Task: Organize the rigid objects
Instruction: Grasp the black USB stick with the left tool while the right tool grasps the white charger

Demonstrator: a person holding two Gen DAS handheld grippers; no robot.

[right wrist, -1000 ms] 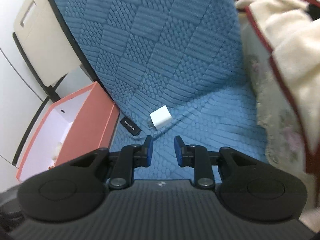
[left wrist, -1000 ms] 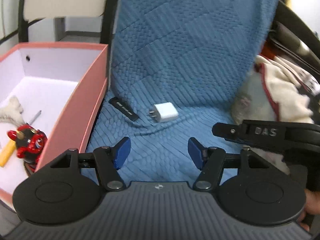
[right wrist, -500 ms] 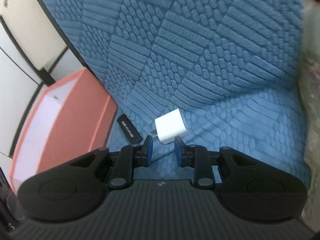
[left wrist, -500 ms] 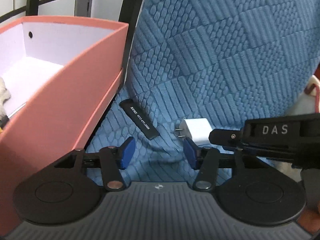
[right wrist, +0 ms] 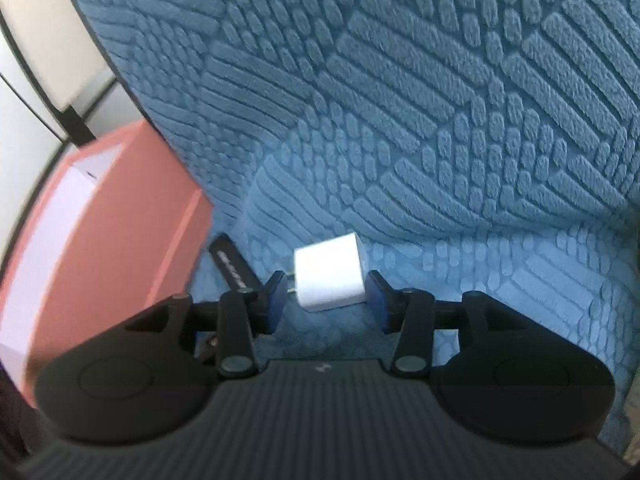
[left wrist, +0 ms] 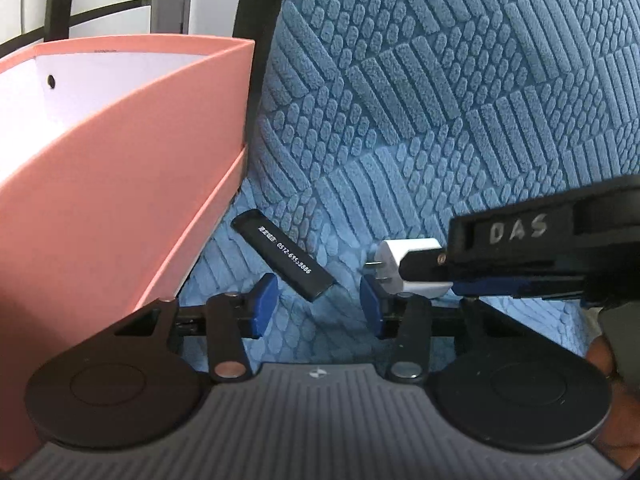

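A black flat stick [left wrist: 282,258] with white digits lies on the blue quilted seat [left wrist: 400,200] beside the pink box [left wrist: 120,184]. My left gripper [left wrist: 318,306] hangs low over it. Its jaws are closing, the stick's near end lies between the blue pads, and neither pad touches it. A white plug charger [right wrist: 330,276] sits between the pads of my right gripper [right wrist: 327,300], whose jaws are opening and stand just off the charger's sides. In the left wrist view one right finger [left wrist: 424,260] covers part of the charger [left wrist: 408,250].
The pink box [right wrist: 120,220] has a white inside and its wall stands close on the left of both grippers. The blue cushion's back [right wrist: 400,80] rises right behind the objects. A person's hand [left wrist: 600,360] shows at the right edge.
Both grippers have come down and forward to the seat. The right jaws went from nearly shut to spread around the charger. The left jaws narrowed and now straddle the stick's end.
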